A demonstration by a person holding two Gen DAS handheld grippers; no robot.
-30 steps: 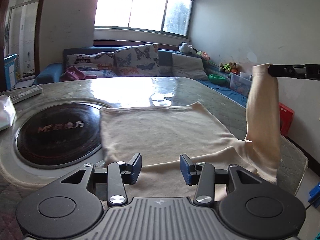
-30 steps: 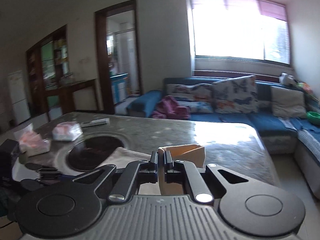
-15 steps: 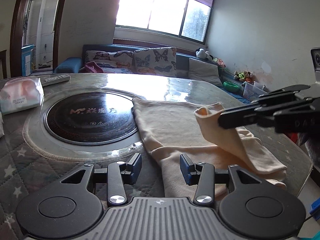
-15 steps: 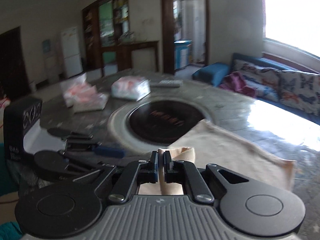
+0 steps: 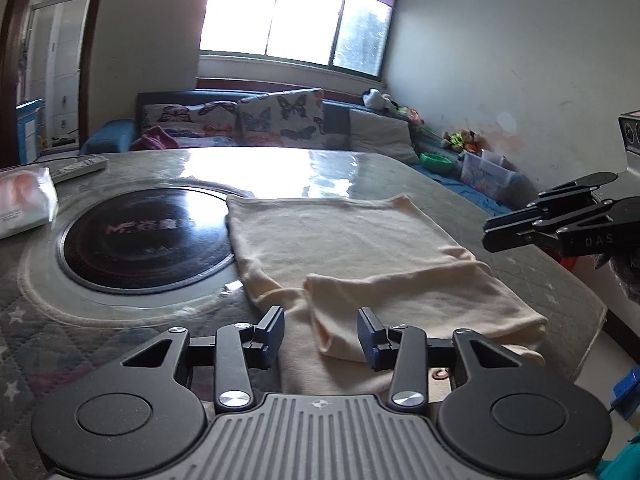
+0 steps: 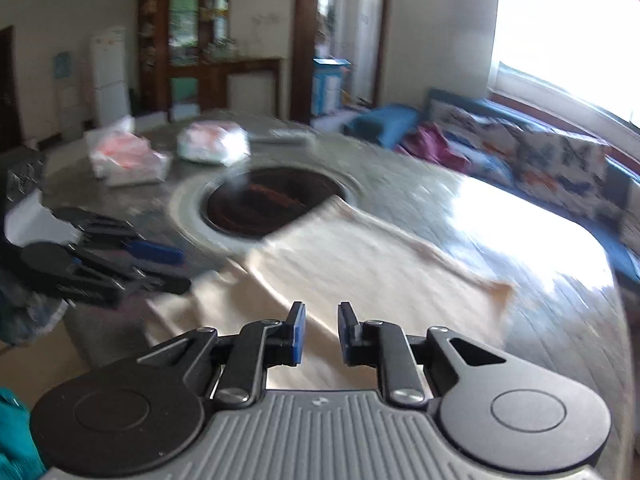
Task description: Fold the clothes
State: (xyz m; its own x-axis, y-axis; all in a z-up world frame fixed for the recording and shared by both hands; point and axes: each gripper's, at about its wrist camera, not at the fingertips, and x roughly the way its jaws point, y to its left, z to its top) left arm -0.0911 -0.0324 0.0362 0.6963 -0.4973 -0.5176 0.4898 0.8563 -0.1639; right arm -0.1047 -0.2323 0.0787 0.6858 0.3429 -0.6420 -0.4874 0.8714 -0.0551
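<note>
While both hand-held grippers gape empty, cream garment (image 5: 352, 240) lies folded.

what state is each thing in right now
garment: flat on the table, right sleeve folded across its near part, held by neither gripper
left gripper: jaws open, over the garment's near edge
right gripper: jaws open, empty
hob: partly covered by the garment's left edge
</note>
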